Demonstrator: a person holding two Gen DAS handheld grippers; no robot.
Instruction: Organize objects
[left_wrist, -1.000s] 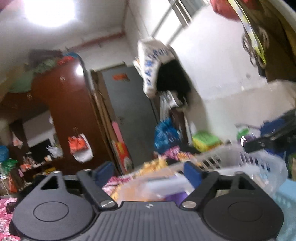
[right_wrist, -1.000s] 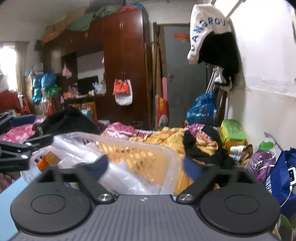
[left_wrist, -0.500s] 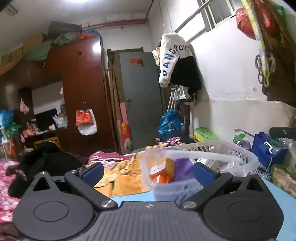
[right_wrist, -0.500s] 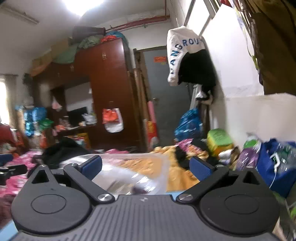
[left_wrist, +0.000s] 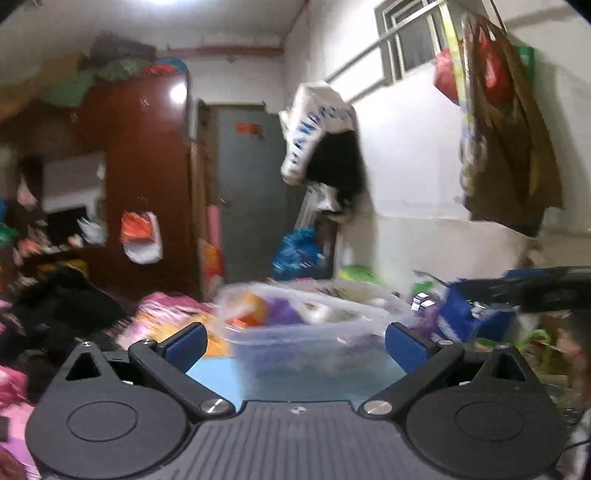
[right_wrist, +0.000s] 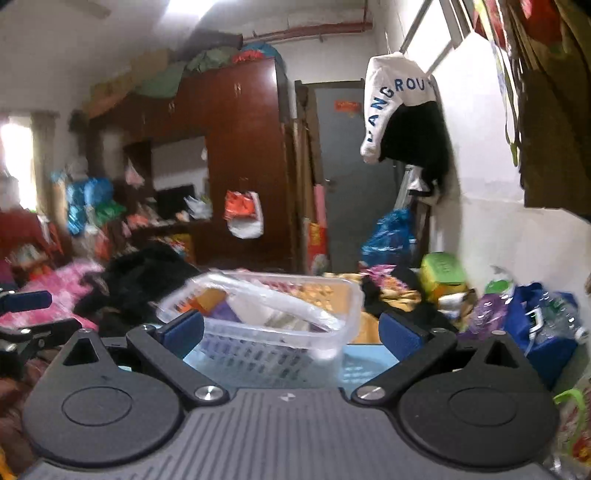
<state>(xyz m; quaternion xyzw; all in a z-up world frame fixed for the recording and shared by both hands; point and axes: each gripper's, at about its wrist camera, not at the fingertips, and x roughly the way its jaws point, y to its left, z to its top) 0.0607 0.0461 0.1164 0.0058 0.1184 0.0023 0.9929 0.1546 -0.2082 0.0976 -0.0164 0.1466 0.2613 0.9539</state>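
A clear plastic basket (right_wrist: 280, 325) with slotted walls stands on a light blue surface (right_wrist: 365, 363). It holds an orange item (left_wrist: 251, 306), a purple item (left_wrist: 280, 312) and white plastic. It also shows, blurred, in the left wrist view (left_wrist: 314, 332). My left gripper (left_wrist: 295, 345) is open and empty, just short of the basket. My right gripper (right_wrist: 291, 334) is open and empty, with the basket ahead between its fingers. The left gripper's fingers (right_wrist: 26, 301) show at the left edge of the right wrist view.
A white wall (right_wrist: 498, 236) runs along the right, with bags (right_wrist: 535, 321) at its foot. Clothes (right_wrist: 144, 280) and bedding lie behind the basket. A brown wardrobe (right_wrist: 240, 166) and grey door (right_wrist: 351, 177) stand at the back.
Both views have tilted and shifted. The basket now sits lower and centred between each gripper's fingers. Both grippers have stayed open.
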